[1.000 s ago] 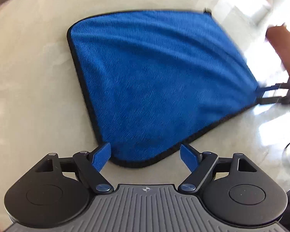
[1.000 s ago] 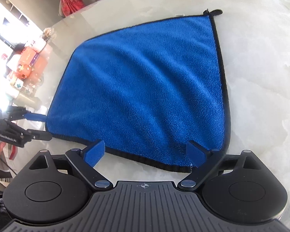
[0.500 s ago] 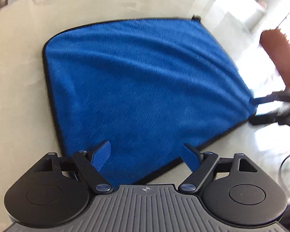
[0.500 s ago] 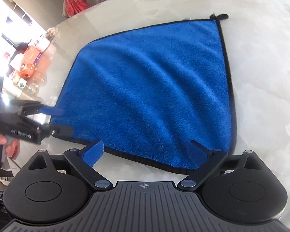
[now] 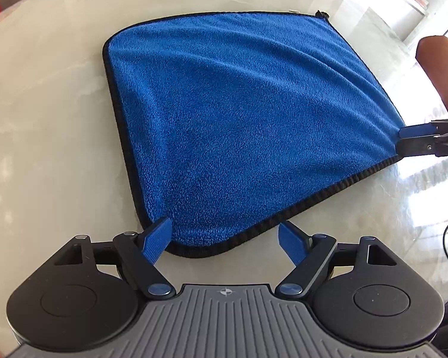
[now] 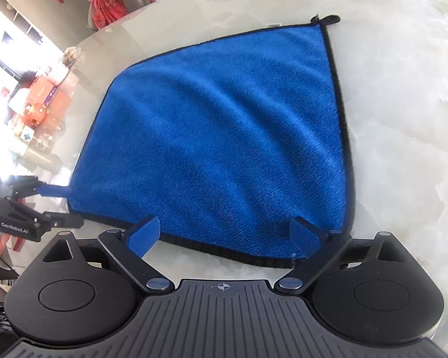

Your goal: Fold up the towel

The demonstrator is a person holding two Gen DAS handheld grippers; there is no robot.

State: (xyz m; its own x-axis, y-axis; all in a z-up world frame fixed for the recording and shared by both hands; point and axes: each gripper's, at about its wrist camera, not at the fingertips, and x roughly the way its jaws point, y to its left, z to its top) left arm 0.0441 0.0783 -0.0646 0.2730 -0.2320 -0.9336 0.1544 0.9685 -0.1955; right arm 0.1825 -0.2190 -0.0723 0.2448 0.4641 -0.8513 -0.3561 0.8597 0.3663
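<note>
text: "GenRobot.AI" | on: left tool (image 6: 71, 207) body | right wrist view

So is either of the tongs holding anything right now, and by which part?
Nothing is held. Both tongs, left and right, are open, each straddling a near corner of the blue towel, which lies flat on the table.

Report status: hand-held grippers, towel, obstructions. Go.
Left hand-held gripper open at near-left corner. Right hand-held gripper open at near-right corner. Towel flat, unfolded on table. Nothing in the way.

towel (image 5: 239, 125): fuzzy blue microfibre cloth, black stitched hem
surface (image 6: 403, 119): super glossy pale marble look
left hand-held gripper (image 5: 224, 237): matt black plastic, blue ribbed pads
</note>
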